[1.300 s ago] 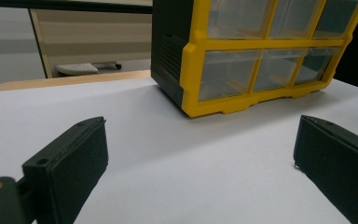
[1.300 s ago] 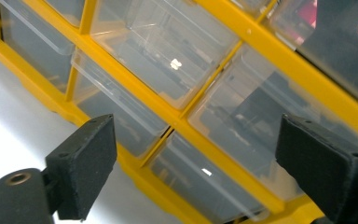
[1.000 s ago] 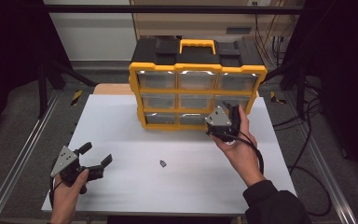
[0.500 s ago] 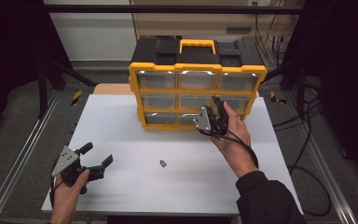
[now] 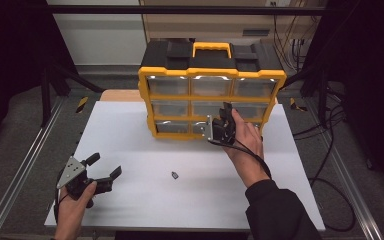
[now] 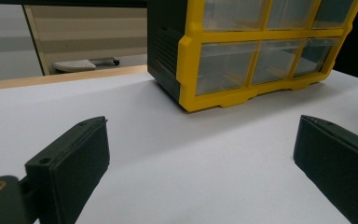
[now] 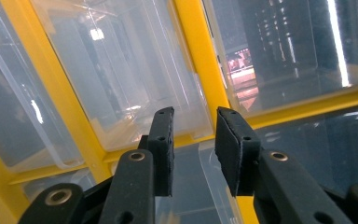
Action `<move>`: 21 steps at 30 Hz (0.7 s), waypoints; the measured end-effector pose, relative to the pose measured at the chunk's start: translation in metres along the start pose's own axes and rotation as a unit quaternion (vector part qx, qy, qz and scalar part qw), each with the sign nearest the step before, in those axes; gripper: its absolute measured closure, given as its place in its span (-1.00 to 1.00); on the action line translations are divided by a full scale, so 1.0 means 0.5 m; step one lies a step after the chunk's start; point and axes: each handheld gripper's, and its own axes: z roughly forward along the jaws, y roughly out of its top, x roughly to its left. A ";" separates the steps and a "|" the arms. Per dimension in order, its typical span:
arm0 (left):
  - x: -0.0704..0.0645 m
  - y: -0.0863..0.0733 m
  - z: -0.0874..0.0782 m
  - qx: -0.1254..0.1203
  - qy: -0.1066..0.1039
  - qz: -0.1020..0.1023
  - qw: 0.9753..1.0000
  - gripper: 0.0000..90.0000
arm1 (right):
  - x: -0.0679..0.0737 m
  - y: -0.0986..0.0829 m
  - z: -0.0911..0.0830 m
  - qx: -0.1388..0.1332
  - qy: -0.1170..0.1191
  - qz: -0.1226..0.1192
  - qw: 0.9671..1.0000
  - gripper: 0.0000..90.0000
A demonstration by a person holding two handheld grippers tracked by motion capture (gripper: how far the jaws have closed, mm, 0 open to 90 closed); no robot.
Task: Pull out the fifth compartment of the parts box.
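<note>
A yellow-and-black drawer cabinet [image 5: 212, 95] with clear plastic drawers stands at the back middle of the white table [image 5: 145, 215]. My right gripper [image 5: 226, 111] is held up against its front, by the middle column between the middle and bottom rows. In the right gripper view its jaws [image 7: 193, 116] stand narrowly open with nothing between them, close to a yellow divider [image 7: 200, 51] and a clear drawer front [image 7: 121, 70]. My left gripper [image 5: 105, 165] rests wide open and empty at the table's front left, facing the cabinet [image 6: 261, 60].
A small dark piece [image 5: 174, 175] lies on the table between the two hands. A wooden board edge [image 5: 120, 95] shows behind the table at the left. Metal rails run along both sides, and cables hang at the right.
My right gripper has moved left along the cabinet front, from the lower right drawer to the middle column, and turned. The left gripper has stayed put.
</note>
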 end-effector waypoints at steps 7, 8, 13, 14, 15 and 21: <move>0.001 0.000 0.000 0.000 0.000 0.000 1.000 -0.93 | 0.006 0.010 0.008 -0.002 -0.010 -0.033 0.999 0.54; 0.000 0.000 0.000 0.000 0.000 0.000 1.000 -0.93 | 0.008 0.011 0.009 -0.002 -0.012 -0.038 0.999 0.54; 0.001 0.000 0.000 0.000 0.000 -0.001 1.000 -0.93 | 0.018 0.016 0.019 0.002 -0.020 -0.067 0.998 0.57; 0.001 0.000 0.000 0.000 0.000 -0.001 1.000 -0.93 | 0.019 0.016 0.020 0.003 -0.022 -0.069 0.997 0.57; 0.001 0.000 -0.001 0.000 0.000 0.000 1.000 -0.93 | 0.019 0.016 0.021 0.003 -0.023 -0.073 0.997 0.57; 0.000 -0.001 0.000 0.001 -0.003 -0.001 1.000 -0.93 | 0.025 0.017 0.023 0.002 -0.034 -0.098 0.995 0.60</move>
